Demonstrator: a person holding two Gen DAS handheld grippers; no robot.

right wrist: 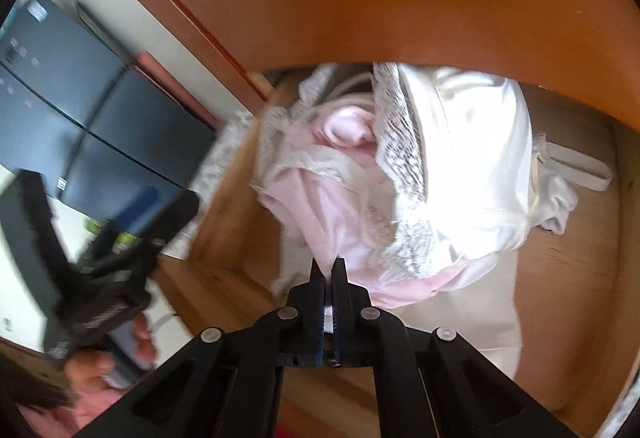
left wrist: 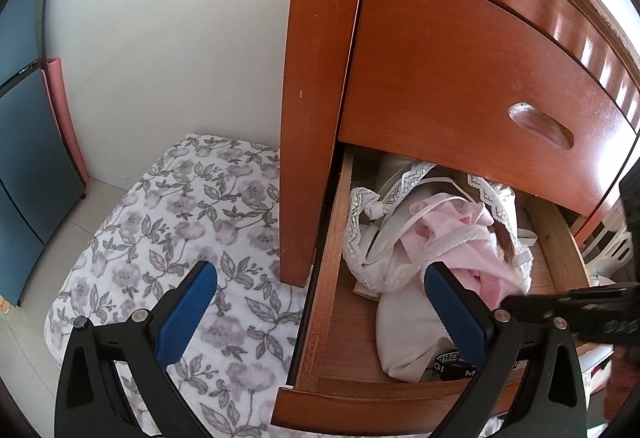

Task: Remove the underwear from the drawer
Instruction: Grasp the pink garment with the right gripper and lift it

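I'd lift slowly so the lace and straps slip free of the pile. My right gripper (right wrist: 328, 270), low centre of its frame, is pinched tight on the pink underwear (right wrist: 320, 209) lying in the open drawer (right wrist: 224, 238). My left gripper (left wrist: 320, 302) stands spread wide, empty, at the drawer's lower-left corner

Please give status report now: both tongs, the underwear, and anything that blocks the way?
Right tongs shut on pink underwear. Left tongs open, empty, at drawer's left wall. Underwear not yet out. White lace garment lies tangled over it.
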